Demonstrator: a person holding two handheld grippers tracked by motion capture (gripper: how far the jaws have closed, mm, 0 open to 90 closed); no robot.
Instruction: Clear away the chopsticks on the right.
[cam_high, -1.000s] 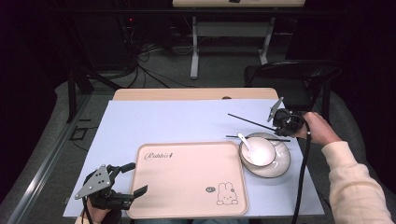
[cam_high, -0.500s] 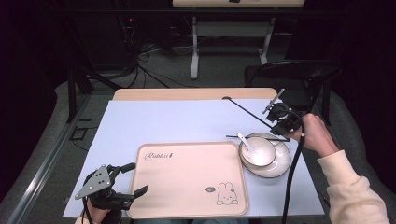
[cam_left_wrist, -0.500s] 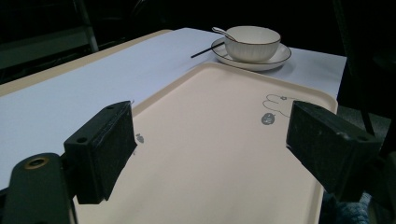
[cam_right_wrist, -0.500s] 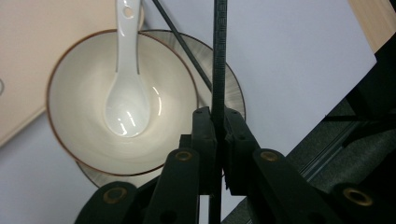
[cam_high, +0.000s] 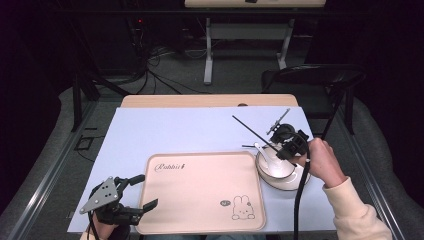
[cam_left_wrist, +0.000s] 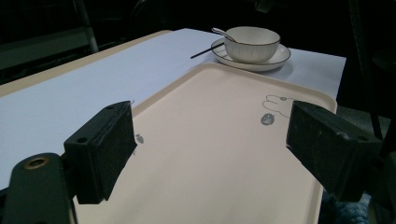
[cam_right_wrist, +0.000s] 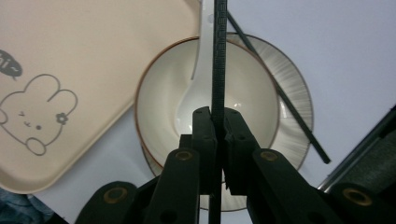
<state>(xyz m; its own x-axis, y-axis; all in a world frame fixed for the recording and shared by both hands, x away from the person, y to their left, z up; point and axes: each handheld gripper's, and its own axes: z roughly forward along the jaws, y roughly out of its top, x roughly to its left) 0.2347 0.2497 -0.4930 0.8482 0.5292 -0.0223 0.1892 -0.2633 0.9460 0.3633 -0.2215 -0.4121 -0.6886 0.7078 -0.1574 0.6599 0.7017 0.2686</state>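
We are carrying a thin black chopstick (cam_high: 255, 134), clamped in our right gripper (cam_high: 286, 148), leftward above the white ceramic bowl (cam_high: 276, 167), left gripper (cam_high: 141, 192) gaping idle.

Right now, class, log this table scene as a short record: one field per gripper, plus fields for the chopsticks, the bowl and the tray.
right gripper: fingers shut on one black chopstick, held above the bowl
other chopstick: lies across the saucer rim
bowl: white, on the saucer, white spoon inside
tray: beige, rabbit print, nothing on it
left gripper: fingers open over the tray's near edge, holding nothing
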